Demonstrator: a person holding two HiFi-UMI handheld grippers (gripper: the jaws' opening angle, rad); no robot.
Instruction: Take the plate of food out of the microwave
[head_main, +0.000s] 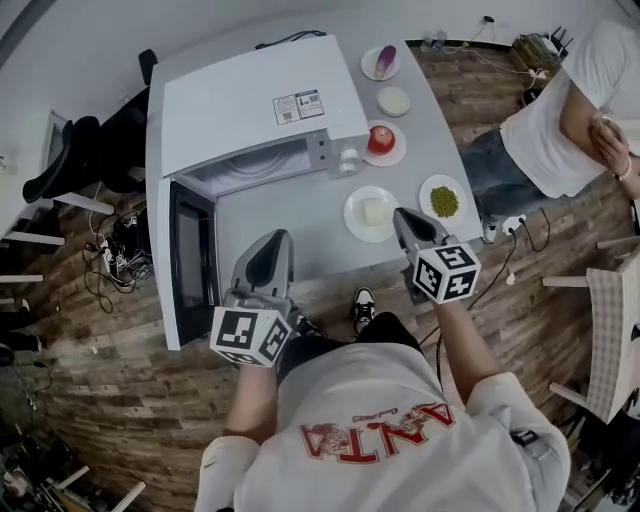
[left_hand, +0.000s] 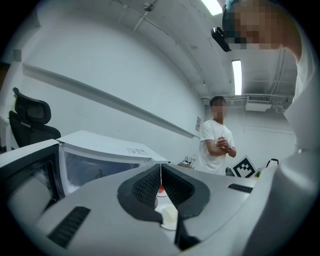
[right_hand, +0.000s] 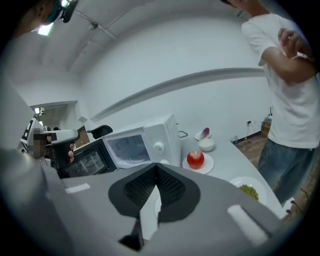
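With left claw (head_main: 270, 241) and right claw (head_main: 405, 216) both closed on nothing, we judge the plate of food (head_main: 354, 224) just ahead of the right claw, outside the microwave (head_main: 250, 105), stiff, slick, breakable: pinch its rim.

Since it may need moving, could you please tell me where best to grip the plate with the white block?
Probably the plate by its bare near rim, the right tool coming low from the person's side: it lies flat, and the white block sits in the middle.
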